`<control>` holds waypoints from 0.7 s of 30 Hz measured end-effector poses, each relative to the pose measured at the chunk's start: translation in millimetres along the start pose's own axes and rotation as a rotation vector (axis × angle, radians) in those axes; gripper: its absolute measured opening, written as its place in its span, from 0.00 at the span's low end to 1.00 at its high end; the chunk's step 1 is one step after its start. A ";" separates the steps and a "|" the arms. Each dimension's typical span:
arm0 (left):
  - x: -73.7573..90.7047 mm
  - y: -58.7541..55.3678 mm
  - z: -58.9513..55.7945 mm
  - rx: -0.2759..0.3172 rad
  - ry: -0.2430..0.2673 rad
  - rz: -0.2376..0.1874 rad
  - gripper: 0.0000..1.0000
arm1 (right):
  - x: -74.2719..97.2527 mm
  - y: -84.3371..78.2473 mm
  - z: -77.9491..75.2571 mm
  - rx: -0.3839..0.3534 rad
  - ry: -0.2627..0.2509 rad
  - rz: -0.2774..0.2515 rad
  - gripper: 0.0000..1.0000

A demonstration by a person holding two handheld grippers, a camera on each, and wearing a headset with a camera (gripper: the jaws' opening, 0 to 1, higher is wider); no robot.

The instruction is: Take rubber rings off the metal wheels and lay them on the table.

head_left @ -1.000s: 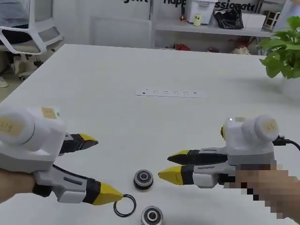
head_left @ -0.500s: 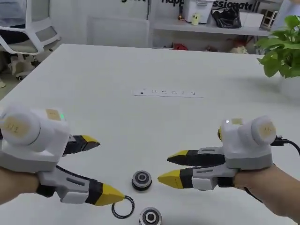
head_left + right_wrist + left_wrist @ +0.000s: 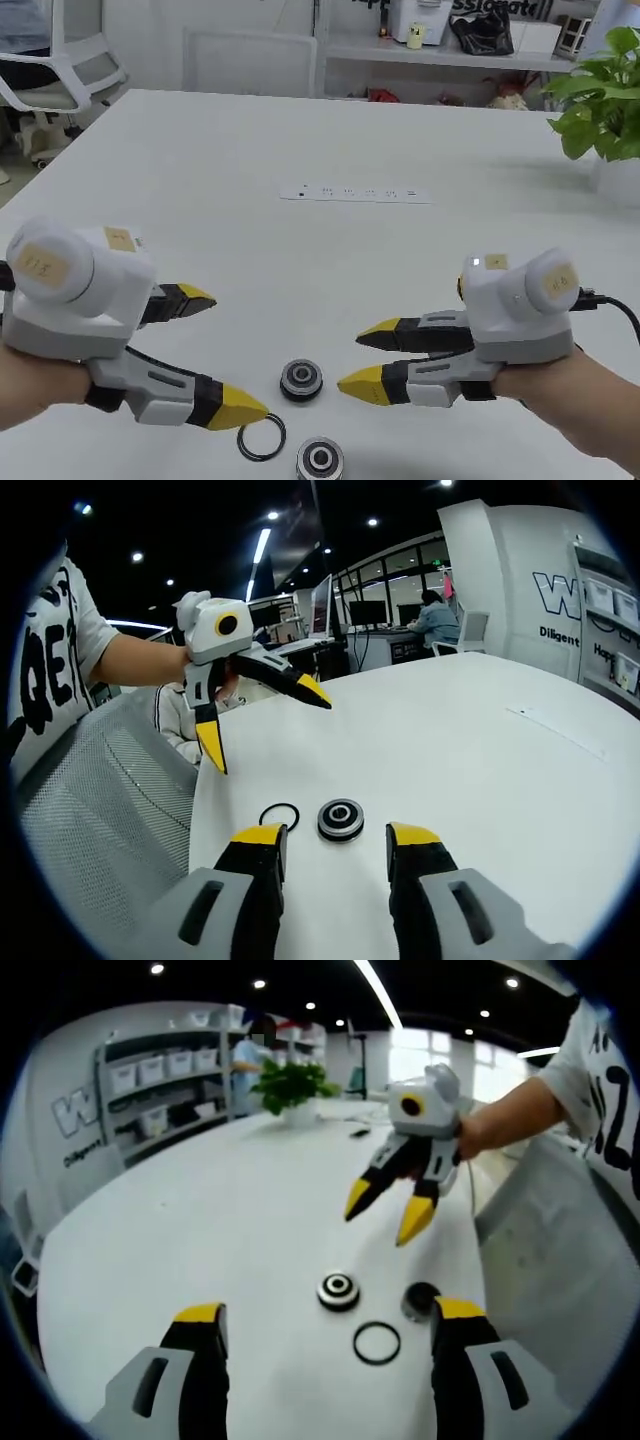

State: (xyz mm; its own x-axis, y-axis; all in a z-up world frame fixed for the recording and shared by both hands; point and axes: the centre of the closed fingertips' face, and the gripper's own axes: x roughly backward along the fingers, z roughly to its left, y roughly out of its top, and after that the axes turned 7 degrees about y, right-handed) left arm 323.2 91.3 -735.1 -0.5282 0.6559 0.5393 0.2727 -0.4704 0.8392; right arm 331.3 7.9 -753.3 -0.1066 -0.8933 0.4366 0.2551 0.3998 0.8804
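Stock at this moment, as I hold it. My left fingers [image 3: 235, 405]: spread wide, nothing between them, raised off the white surface [image 3: 300, 260]. My right fingers [image 3: 368, 380]: parted by a narrower gap, likewise empty, tips turned toward the left pair. One loose rubber ring [image 3: 262, 437]: black, lying flat on the surface just beside the tip of my lower left finger and touching neither wheel; I count it as one ring off and laid down. First metal wheel [image 3: 302, 378]: upright on its face between the two pairs of tips, nearer the lower right finger. It sits straight ahead of the right fingers in the right gripper view, and its rim looks dark, so I judge its ring to be on. Second metal wheel [image 3: 320, 460]: behind the tips of both pairs, on my side of them and just beside the loose ring. Whether it carries a ring I cannot tell. Power strip [image 3: 352, 194] and potted plant [image 3: 600, 100]: well beyond all four tips, not in play. Step in hand, by my reckoning: between rings, lining up on the first wheel. Next move calls for one pair to close on that wheel and pin it steady. The other pair must hook a tip under the rubber edge and peel it clear without the wheel skating away.
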 end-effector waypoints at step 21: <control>-10.6 -4.8 0.2 -0.004 -0.011 0.010 0.80 | -12.9 -10.3 -4.8 0.024 -0.001 0.038 0.38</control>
State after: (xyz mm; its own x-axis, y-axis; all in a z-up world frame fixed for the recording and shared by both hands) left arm 327.6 86.8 -744.8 -0.5163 0.6579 0.5483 0.2744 -0.4794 0.8336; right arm 334.7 14.3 -768.8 -0.0987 -0.8772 0.4699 0.2354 0.4382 0.8675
